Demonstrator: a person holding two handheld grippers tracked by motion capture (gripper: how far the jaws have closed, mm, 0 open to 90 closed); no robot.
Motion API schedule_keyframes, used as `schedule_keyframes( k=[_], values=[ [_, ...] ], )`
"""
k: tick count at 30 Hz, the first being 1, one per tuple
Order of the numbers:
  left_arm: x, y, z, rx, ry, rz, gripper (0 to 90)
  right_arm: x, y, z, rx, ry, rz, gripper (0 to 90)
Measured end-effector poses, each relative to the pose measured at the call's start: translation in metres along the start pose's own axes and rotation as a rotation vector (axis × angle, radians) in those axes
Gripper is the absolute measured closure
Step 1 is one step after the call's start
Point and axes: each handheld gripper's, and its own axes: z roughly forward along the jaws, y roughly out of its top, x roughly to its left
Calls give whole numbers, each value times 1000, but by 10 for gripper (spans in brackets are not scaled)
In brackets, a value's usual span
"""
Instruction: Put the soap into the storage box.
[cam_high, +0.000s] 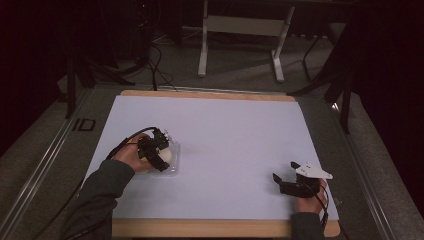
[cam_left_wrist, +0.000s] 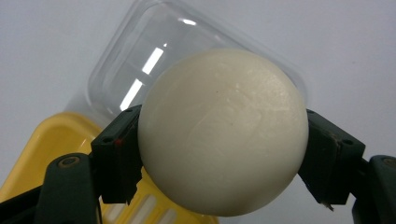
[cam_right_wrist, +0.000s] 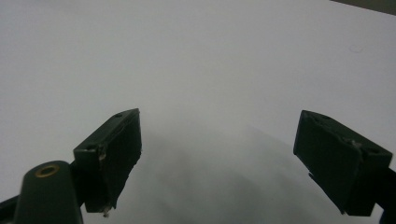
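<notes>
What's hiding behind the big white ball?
Behind the white ball, held by the left gripper, sit a clear plastic lid and a yellow tray. The ball covers their middles, so what's inside stays hidden.

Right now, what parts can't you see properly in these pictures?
- Yellow tray: left gripper view, mostly hidden behind the white ball and the left tongs, cut off at the bottom edge.
- Clear lid: ball covers its near part.
- High view: ball and container too small and dim to detail, partly under the left tongs.
</notes>
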Motion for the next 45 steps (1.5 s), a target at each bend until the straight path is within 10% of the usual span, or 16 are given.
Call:
schedule_keyframes(
  k=[45],
  values=[
    [42, -22, -12, 38, 73, -294, 251, 0, 0, 0, -3, -3, -2, 148]
  ],
)
